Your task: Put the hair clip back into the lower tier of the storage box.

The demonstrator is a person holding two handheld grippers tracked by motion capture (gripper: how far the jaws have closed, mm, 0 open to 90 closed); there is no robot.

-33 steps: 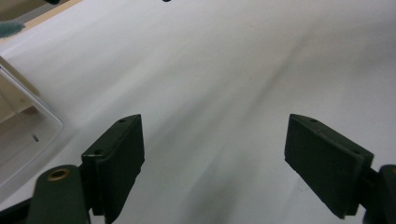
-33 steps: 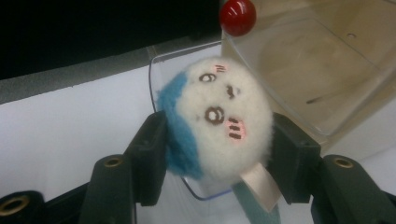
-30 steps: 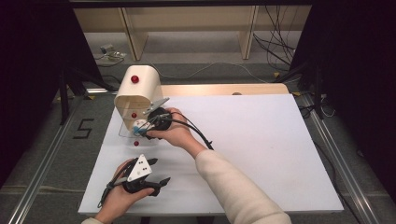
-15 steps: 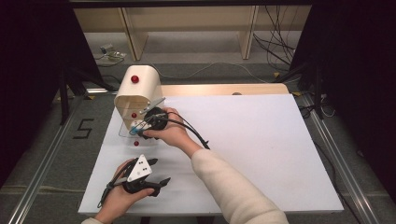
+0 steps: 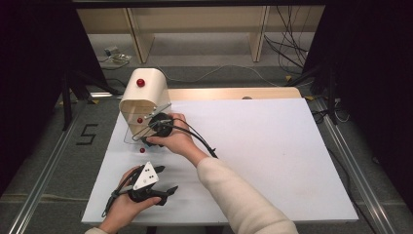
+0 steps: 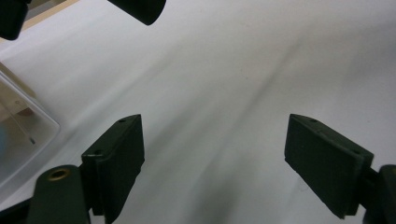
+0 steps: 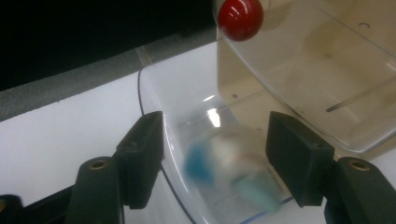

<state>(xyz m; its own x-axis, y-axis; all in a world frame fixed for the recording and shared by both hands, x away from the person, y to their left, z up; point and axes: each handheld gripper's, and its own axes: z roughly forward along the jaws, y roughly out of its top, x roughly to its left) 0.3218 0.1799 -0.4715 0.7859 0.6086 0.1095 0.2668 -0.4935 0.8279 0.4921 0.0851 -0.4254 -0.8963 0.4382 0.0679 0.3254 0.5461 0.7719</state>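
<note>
A pale wooden box (image 5: 144, 97) with a rounded top and a red knob (image 5: 140, 82) stands at the table's far left. Its clear front flap (image 7: 327, 70) carries another red knob (image 7: 240, 17). A clear tray (image 7: 177, 107) lies at the box's foot and holds a blurred blue and white thing (image 7: 224, 161). My right gripper (image 7: 217, 154) is open, its jaws on either side of that thing, touching nothing. From above, the right gripper (image 5: 147, 138) is right in front of the box. My left gripper (image 5: 168, 179) rests open near the front edge, with only bare table between its jaws (image 6: 215, 158).
The white table top (image 5: 272, 146) stretches wide to the right of both hands. A small red ball (image 5: 142, 150) sits at the tray's near edge. The clear tray's corner (image 6: 23, 135) is at the left of the left gripper view. A black cable (image 5: 202, 141) trails from the right gripper.
The right hand has crept slightly left and closer to the box front. The blue and white thing in the tray is now blurred. The left gripper has stayed put.
</note>
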